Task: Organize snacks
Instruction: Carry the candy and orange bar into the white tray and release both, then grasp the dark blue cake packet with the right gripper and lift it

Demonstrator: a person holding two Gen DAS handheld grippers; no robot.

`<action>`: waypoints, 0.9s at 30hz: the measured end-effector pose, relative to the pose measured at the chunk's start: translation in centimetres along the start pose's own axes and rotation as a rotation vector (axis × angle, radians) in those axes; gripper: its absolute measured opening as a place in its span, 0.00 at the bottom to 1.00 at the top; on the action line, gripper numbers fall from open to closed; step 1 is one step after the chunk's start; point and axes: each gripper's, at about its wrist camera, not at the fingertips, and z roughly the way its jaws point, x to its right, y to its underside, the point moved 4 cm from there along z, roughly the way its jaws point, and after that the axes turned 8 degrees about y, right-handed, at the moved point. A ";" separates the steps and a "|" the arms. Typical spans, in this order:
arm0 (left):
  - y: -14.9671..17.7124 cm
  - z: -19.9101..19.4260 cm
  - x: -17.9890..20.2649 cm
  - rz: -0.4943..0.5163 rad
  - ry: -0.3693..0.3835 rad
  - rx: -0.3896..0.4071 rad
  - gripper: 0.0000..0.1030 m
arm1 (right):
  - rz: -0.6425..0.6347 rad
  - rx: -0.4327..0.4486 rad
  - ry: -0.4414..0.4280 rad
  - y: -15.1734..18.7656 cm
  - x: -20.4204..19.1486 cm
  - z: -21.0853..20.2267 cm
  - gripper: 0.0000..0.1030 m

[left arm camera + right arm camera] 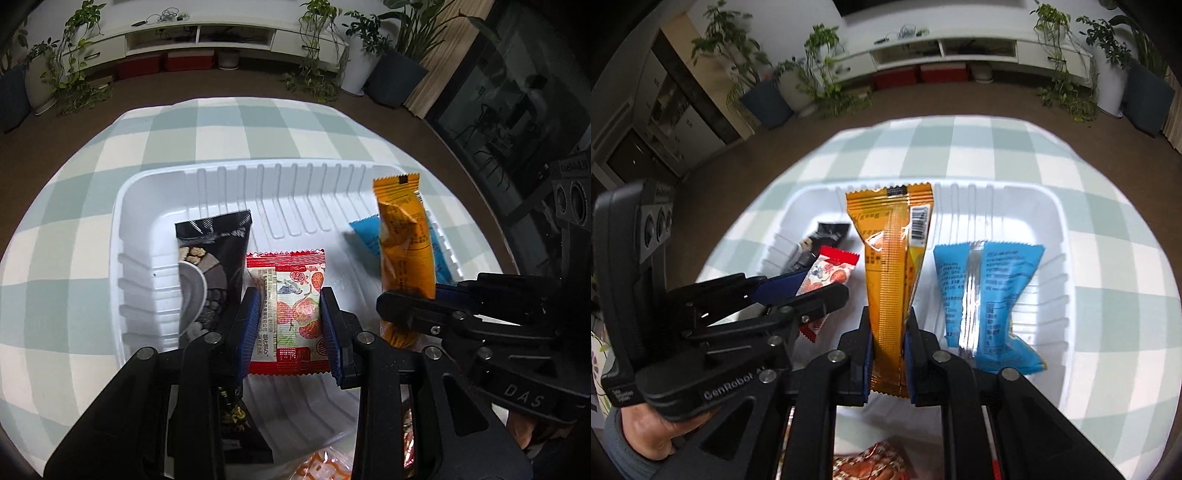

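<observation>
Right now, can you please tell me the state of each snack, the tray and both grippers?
left gripper: shut on the red packet
red packet: held above the tray
right gripper: shut on the orange packet
orange packet: held above the tray
blue packet: lying in the tray, free
black packet: lying in the tray, free
white tray: on the checked cloth
</observation>
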 end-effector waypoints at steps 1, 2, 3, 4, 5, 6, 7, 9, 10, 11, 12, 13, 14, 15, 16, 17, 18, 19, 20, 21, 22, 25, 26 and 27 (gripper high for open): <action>0.1 0.3 0.0 0.007 -0.012 -0.007 0.31 | -0.004 -0.006 0.009 0.1 0.1 0.4 0.15; 0.3 0.5 0.1 0.016 -0.022 -0.016 0.31 | -0.007 -0.017 0.019 0.3 0.1 0.9 0.15; 0.3 0.9 0.1 0.025 -0.029 -0.029 0.31 | -0.007 -0.029 0.021 0.5 0.2 1.4 0.15; 0.3 1.2 0.2 0.031 -0.031 -0.035 0.31 | -0.004 -0.041 0.022 0.6 0.2 1.7 0.15; 0.3 1.2 0.1 0.032 -0.033 -0.037 0.31 | 0.001 -0.047 0.025 0.8 0.3 2.1 0.16; 0.3 1.3 0.0 0.028 -0.033 -0.038 0.31 | 0.001 -0.046 0.027 0.9 0.3 2.2 0.17; 0.3 1.3 -0.1 0.023 -0.033 -0.040 0.31 | -0.003 -0.044 0.030 0.9 0.3 2.2 0.17; 0.3 1.2 -0.2 0.022 -0.034 -0.047 0.32 | -0.019 -0.040 0.039 0.9 0.2 2.1 0.23; 0.3 1.1 -0.3 0.023 -0.036 -0.047 0.32 | -0.024 -0.036 0.045 0.9 0.1 1.9 0.27; 0.4 0.9 -0.4 0.019 -0.041 -0.044 0.33 | -0.028 -0.026 0.057 0.9 0.1 1.7 0.35; 0.4 0.5 -0.4 0.014 -0.043 -0.040 0.38 | -0.028 -0.020 0.060 0.9 0.1 1.5 0.41; 0.4 0.0 -0.5 0.009 -0.047 -0.028 0.41 | -0.026 -0.017 0.055 0.8 0.1 1.3 0.41; 0.4 -0.5 -0.5 0.009 -0.045 -0.013 0.45 | -0.022 -0.013 0.046 0.8 0.2 1.0 0.43; 0.5 -1.2 -0.3 0.011 -0.043 0.003 0.49 | -0.017 -0.008 0.037 0.8 0.3 0.6 0.46; 0.5 -2.0 -0.2 0.013 -0.055 0.018 0.52 | -0.013 -0.003 0.031 0.7 0.3 0.2 0.47; 0.5 -2.6 -0.1 0.016 -0.067 0.033 0.59 | -0.009 0.011 0.042 0.7 0.5 -0.5 0.52; 0.6 -3.3 0.0 0.020 -0.068 0.045 0.64 | -0.007 0.028 0.052 0.6 0.6 -1.2 0.57; 0.6 -4.2 0.2 0.022 -0.065 0.063 0.66 | -0.005 0.050 0.054 0.7 0.7 -2.0 0.57; 0.7 -5.2 0.3 0.024 -0.070 0.083 0.70 | 0.001 0.074 0.061 0.8 0.8 -3.2 0.59; 0.8 -6.2 0.5 0.026 -0.075 0.103 0.73 | 0.007 0.096 0.067 0.9 1.0 -4.1 0.63; 1.0 -7.4 0.6 0.024 -0.076 0.127 0.75 | 0.014 0.121 0.070 1.1 1.1 -5.2 0.65; 2.2 -10.7 1.0 0.014 -0.065 0.190 0.83 | 0.050 0.205 0.060 2.4 1.5 -9.1 0.72; 2.8 -11.6 1.3 0.014 -0.061 0.204 0.84 | 0.061 0.241 0.050 3.4 1.4 -10.7 0.75; 3.7 -12.8 1.4 0.008 -0.055 0.223 0.86 | 0.065 0.265 0.047 4.3 1.4 -11.7 0.77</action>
